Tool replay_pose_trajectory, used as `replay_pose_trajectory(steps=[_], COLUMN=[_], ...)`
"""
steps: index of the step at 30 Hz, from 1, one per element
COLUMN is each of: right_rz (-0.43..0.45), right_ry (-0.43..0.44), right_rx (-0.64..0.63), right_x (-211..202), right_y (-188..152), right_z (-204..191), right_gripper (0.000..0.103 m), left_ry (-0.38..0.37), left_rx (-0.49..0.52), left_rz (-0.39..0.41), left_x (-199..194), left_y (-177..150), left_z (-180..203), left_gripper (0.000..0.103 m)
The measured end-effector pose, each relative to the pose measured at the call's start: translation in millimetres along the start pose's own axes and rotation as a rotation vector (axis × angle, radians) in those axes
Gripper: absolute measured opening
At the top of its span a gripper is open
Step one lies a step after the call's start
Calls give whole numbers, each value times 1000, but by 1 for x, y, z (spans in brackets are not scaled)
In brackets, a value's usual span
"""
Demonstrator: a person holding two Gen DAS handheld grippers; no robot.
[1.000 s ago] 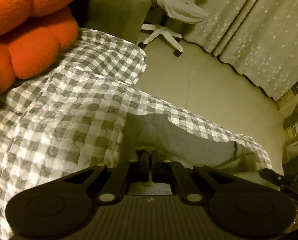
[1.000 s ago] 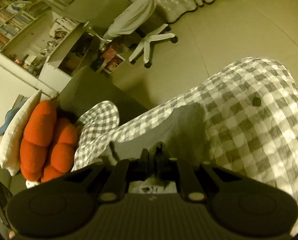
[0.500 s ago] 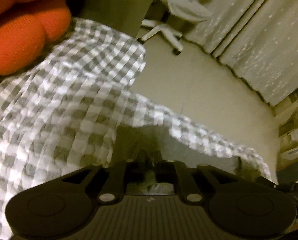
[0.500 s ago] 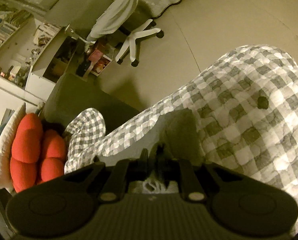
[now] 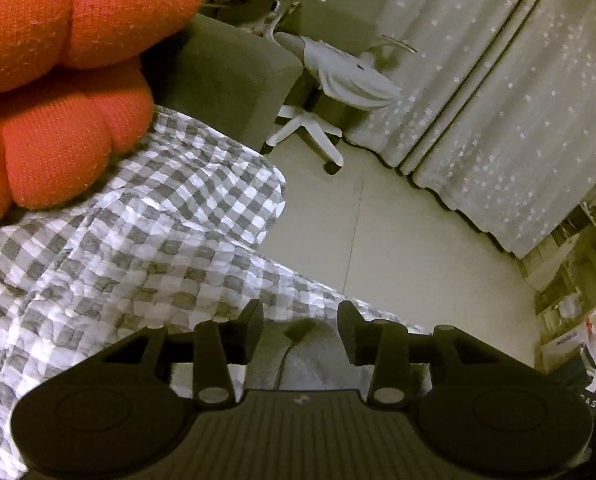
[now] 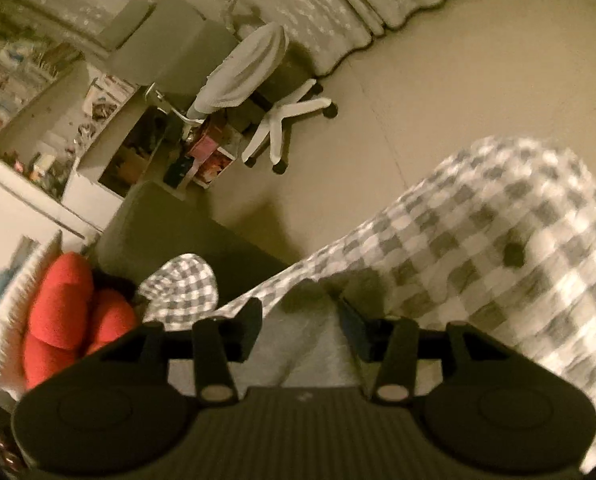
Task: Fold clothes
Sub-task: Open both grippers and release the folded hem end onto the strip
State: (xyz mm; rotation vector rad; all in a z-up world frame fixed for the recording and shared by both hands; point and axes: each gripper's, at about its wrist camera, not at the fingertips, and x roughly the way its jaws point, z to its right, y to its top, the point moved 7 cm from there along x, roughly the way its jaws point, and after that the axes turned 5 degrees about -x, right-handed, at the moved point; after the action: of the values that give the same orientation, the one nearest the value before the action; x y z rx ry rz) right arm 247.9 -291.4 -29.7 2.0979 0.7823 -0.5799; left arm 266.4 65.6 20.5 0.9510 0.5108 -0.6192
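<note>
**Operator:** Left wrist view check. Where does the garment lie from your left claw [image 5: 299, 330]?

**Technician:** The pale grey, soft knit garment [image 5: 298, 356] lies directly under and just ahead of the claw, on the grey-and-white checked quilted bed cover [image 5: 138, 240]. Your claw's jaws are opening; the cloth shows in the gap between them, but the pads do not press on it. A dark fold line runs along the pointing direction, away from you.

**Operator:** And your right claw [image 6: 299, 330]?

**Technician:** Same condition. Its jaws are opening over the same grey garment [image 6: 298, 344], with nothing gripped. Both claws sit about equally close to the cloth, so neither hand has the advantage. The garment's full outline is hidden below the claw bodies; its long axis cannot be told.

**Operator:** Surroundings?

**Technician:** The knitted orange knot-shaped cushion [image 5: 58, 80] rests on the cover to the left, well apart from the garment. The white swivel chair [image 6: 258, 92] stands on the smooth floor beyond the bed edge.

**Operator:** Next move?

**Technician:** Judged from this layout, you will likely need a fresh edge to regrip. The limp knit will sag and crease, and the puckered cover may drag with it.
</note>
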Motion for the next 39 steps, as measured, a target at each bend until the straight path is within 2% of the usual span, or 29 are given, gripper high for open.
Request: replay_pose_trajectory(steps=[3, 7, 12, 16, 20, 22, 25, 29, 31, 35, 39], right_rz=[25, 43, 23, -63, -118, -155, -148, -47, -27, 12, 43], right_ry=[-52, -54, -73, -7, 112, 119, 71, -80, -117, -179, -184], right_rx=[-134, -313, -673, -900, -970, -1021, -1005, -841, -789, -785, -720], right_x=[-5, -7, -2, -1, 0, 9, 35, 62, 68, 61, 35], right_y=[1, -1, -18, -41, -56, -71, -77, -61, -60, -57, -47], right_z=[-5, -21, -42, -54, -74, -82, -88, -88, -88, -87, -83], right_gripper=[45, 45, 45, 37, 32, 27, 24, 27, 27, 27, 27], left_ry=[-21, -19, -81, -133, -116, -100, -42, -31, 1, 29, 33], left_rx=[47, 116, 205, 297, 382, 406, 407, 364, 363, 320, 301], left_rz=[-9, 3, -3, 13, 26, 15, 26, 46, 53, 68, 92], left_x=[4, 10, 10, 1, 10, 20, 30, 32, 32, 22, -4], left_y=[-7, -13, -16, -16, -28, -35, -38, -35, -34, -26, -19], left_z=[4, 5, -4, -4, 4, 6, 3, -3, -5, -8, 2], left_gripper=[46, 47, 45, 43, 45, 45, 45, 44, 44, 44, 44])
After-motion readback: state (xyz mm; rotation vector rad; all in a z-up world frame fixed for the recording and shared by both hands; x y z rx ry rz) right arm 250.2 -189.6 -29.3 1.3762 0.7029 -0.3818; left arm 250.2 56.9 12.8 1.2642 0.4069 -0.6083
